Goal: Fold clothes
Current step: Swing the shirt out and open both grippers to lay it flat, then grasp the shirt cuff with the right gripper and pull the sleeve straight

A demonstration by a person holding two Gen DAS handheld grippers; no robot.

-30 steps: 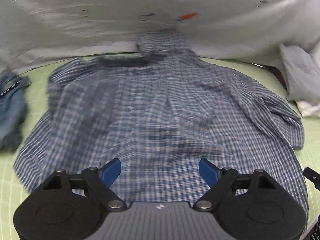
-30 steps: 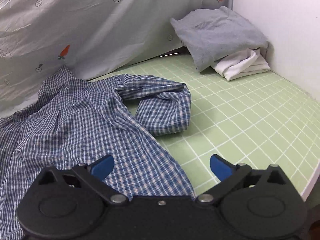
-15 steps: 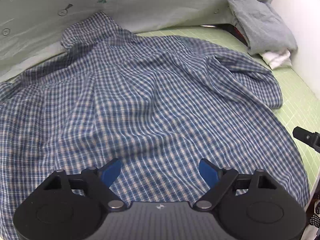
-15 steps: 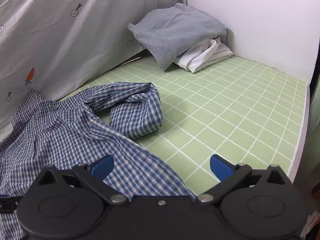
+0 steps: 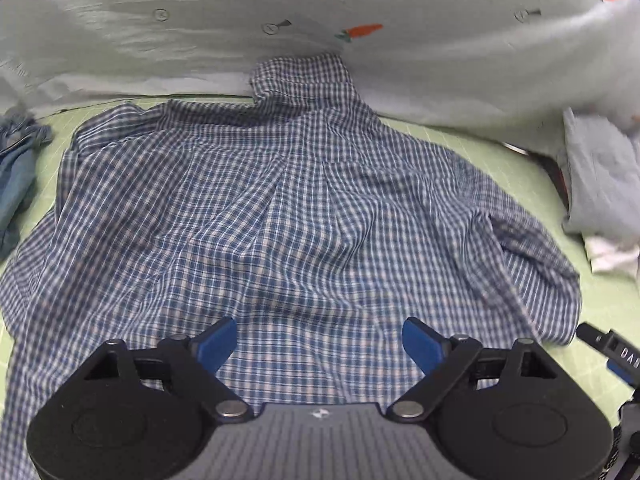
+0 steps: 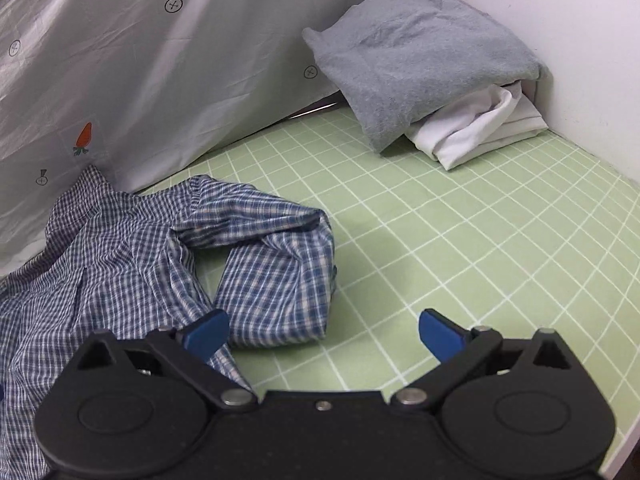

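Your worktop [image 6: 500, 240] carries a green grid mat; a pale carrot-print sheet [image 5: 320, 20] hangs along its far edge, and a white wall [image 6: 560, 20] closes the right side. In the far right corner a folded grey garment [image 6: 420, 60] lies on top of a folded white garment [image 6: 480, 128], well apart from the shirt. At the left edge of the left wrist view, a blue denim piece [image 5: 16, 184] lies just beside the shirt's left shoulder. The checked shirt [image 5: 280, 208] lies spread and wrinkled on the mat, its long axis running away from you, collar [image 5: 300, 76] at the far end resting against the sheet, hem nearest you. Its right sleeve [image 6: 272, 256] is doubled back in a loop on the mat, directly ahead of your right gripper [image 6: 324, 332]. Your left gripper [image 5: 319, 340] hovers over the hem area. Both sets of jaws stand wide apart and hold nothing.
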